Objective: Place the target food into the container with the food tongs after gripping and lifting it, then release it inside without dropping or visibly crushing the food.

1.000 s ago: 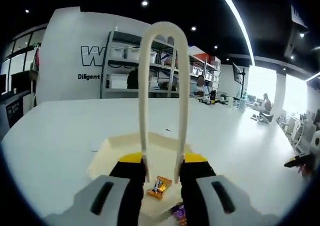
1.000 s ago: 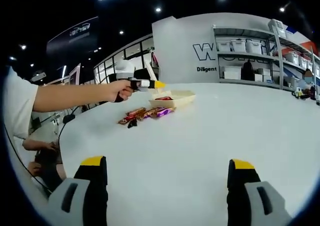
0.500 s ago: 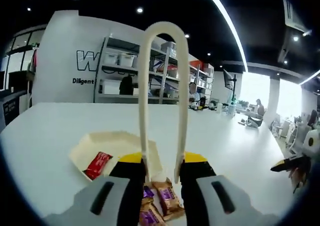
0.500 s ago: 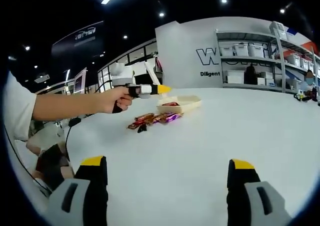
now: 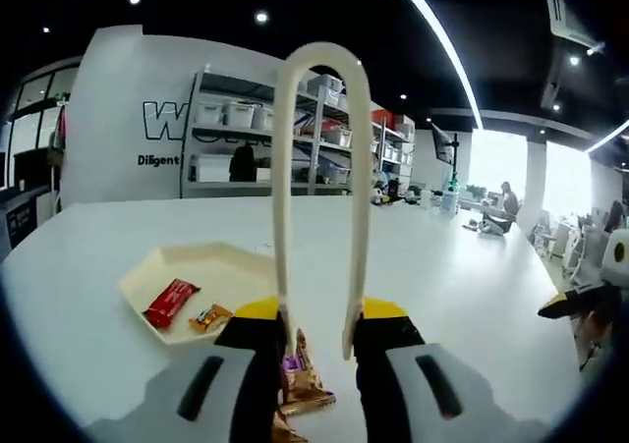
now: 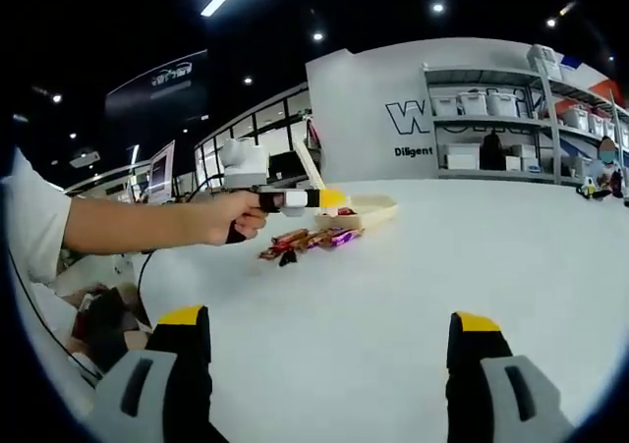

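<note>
My left gripper (image 5: 319,317) is shut on cream U-shaped food tongs (image 5: 320,158), whose two arms stand apart with nothing between the tips. Just under the tips lie wrapped candies (image 5: 300,382) in brown and purple. To the left sits the cream tray (image 5: 228,265) holding a red bar (image 5: 171,303) and a small orange candy (image 5: 209,316). In the right gripper view a hand holds the left gripper (image 6: 295,199) with the tongs (image 6: 308,166) above the candies (image 6: 310,239), beside the tray (image 6: 379,207). My right gripper (image 6: 329,330) is open over bare table.
The white table (image 6: 442,266) stretches wide around the tray. Shelving (image 5: 265,143) with bins lines the far wall. The person's arm (image 6: 138,222) reaches in from the left. The right gripper (image 5: 575,305) shows at the right edge of the left gripper view.
The left gripper has drawn back from over the tray to above the candy pile. The orange candy that was at the tong tips now lies in the tray.
</note>
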`<state>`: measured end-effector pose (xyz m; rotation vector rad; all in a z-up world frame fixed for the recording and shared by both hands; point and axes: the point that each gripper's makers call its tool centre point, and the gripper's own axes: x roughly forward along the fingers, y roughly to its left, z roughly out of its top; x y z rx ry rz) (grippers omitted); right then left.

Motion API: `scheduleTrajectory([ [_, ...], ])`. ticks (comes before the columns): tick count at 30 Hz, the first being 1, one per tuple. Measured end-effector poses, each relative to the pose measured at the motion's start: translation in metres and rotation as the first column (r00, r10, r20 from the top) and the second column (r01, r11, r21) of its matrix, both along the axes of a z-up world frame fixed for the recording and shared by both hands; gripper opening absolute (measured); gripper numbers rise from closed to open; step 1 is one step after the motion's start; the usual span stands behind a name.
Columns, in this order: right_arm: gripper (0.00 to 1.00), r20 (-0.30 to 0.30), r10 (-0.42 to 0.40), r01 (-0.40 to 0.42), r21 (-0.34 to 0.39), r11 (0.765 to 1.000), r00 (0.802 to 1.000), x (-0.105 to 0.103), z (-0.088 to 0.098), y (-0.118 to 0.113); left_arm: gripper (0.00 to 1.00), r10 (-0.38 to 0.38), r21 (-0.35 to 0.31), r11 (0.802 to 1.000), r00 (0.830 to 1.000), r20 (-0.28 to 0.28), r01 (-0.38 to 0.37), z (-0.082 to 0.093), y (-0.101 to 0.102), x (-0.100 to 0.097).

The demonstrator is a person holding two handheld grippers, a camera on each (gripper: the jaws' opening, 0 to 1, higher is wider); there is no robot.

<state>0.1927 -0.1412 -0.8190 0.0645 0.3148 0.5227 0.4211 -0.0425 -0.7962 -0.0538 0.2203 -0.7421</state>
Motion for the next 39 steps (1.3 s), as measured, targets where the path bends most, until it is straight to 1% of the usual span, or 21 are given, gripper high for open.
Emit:
scheduleTrajectory([
  [2, 0.99, 0.001, 0.000, 0.000, -0.004, 1.000, 1.000, -0.001, 0.000, 0.000, 0.25, 0.028, -0.011, 1.000, 1.000, -0.007, -0.028, -0.004, 0.003, 0.003],
  [3, 0.99, 0.001, 0.000, 0.000, -0.007, 1.000, 1.000, -0.002, 0.000, -0.001, 0.25, 0.043, -0.029, 0.999, 0.999, -0.024, -0.044, -0.007, 0.004, 0.004],
  [5, 0.99, 0.002, -0.002, 0.002, -0.007, 1.000, 1.000, -0.003, 0.001, -0.003, 0.25, 0.059, -0.043, 0.997, 0.998, -0.037, -0.061, -0.010, 0.004, 0.005],
  [7, 0.99, 0.001, -0.004, 0.004, -0.008, 1.000, 1.000, -0.004, 0.001, -0.005, 0.26, 0.068, -0.033, 0.997, 0.997, -0.042, -0.069, -0.014, 0.003, 0.006],
  [8, 0.99, 0.001, -0.006, 0.006, -0.009, 1.000, 1.000, -0.005, 0.001, -0.007, 0.26, 0.067, -0.039, 0.997, 0.997, -0.045, -0.069, -0.016, 0.002, 0.006],
  [9, 0.99, 0.000, -0.007, 0.007, -0.010, 1.000, 1.000, -0.006, 0.000, -0.007, 0.26, 0.064, -0.031, 0.997, 0.997, -0.051, -0.066, -0.019, -0.001, 0.006],
  [11, 0.99, -0.002, -0.009, 0.009, -0.011, 1.000, 1.000, -0.007, -0.001, -0.010, 0.26, 0.070, 0.004, 0.998, 0.997, -0.030, -0.069, -0.023, 0.000, 0.007],
  [13, 0.99, -0.002, -0.012, 0.012, -0.010, 1.000, 1.000, -0.007, -0.001, -0.011, 0.26, 0.070, 0.003, 0.998, 0.997, -0.038, -0.070, -0.025, -0.001, 0.008],
  [15, 0.99, -0.001, -0.015, 0.015, -0.007, 1.000, 1.000, -0.008, -0.001, -0.012, 0.27, 0.093, 0.000, 0.996, 0.995, -0.038, -0.093, -0.028, 0.002, 0.012],
  [17, 0.99, -0.002, -0.013, 0.013, -0.009, 1.000, 1.000, -0.009, -0.001, -0.012, 0.27, 0.108, 0.016, 0.994, 0.994, -0.032, -0.107, -0.031, 0.003, 0.015],
  [21, 0.99, -0.002, -0.014, 0.014, -0.010, 1.000, 1.000, -0.010, -0.001, -0.013, 0.27, 0.113, 0.000, 0.994, 0.993, -0.037, -0.113, -0.031, 0.002, 0.016],
  [22, 0.99, -0.002, -0.015, 0.015, -0.009, 1.000, 1.000, -0.010, -0.001, -0.013, 0.27, 0.120, 0.008, 0.993, 0.992, -0.035, -0.120, -0.032, 0.002, 0.016],
  [24, 0.99, -0.005, -0.016, 0.016, -0.016, 1.000, 1.000, -0.010, -0.002, -0.014, 0.28, 0.118, 0.005, 0.993, 0.992, -0.048, -0.118, -0.035, -0.001, 0.016],
  [27, 0.99, -0.002, -0.018, 0.018, -0.017, 1.000, 1.000, -0.010, -0.001, -0.015, 0.28, 0.130, 0.035, 0.991, 0.991, -0.042, -0.128, -0.040, 0.000, 0.021],
  [29, 0.99, 0.002, -0.019, 0.019, -0.009, 1.000, 1.000, -0.011, 0.001, -0.015, 0.28, 0.138, 0.039, 0.990, 0.989, -0.052, -0.136, -0.043, 0.002, 0.025],
  [32, 0.99, 0.003, -0.016, 0.016, -0.013, 1.000, 1.000, -0.012, 0.001, -0.015, 0.28, 0.138, 0.059, 0.989, 0.989, -0.056, -0.135, -0.048, 0.002, 0.028],
  [34, 0.99, 0.001, -0.015, 0.015, -0.016, 1.000, 1.000, -0.012, 0.000, -0.015, 0.28, 0.126, 0.074, 0.990, 0.990, -0.056, -0.122, -0.051, -0.001, 0.026],
  [37, 0.99, 0.002, -0.018, 0.018, -0.015, 1.000, 1.000, -0.013, 0.001, -0.017, 0.27, 0.115, 0.097, 0.989, 0.993, -0.035, -0.111, -0.050, -0.002, 0.025],
  [39, 0.99, 0.003, -0.021, 0.021, -0.016, 1.000, 1.000, -0.013, 0.001, -0.018, 0.27, 0.112, 0.099, 0.989, 0.993, -0.036, -0.108, -0.051, -0.001, 0.026],
])
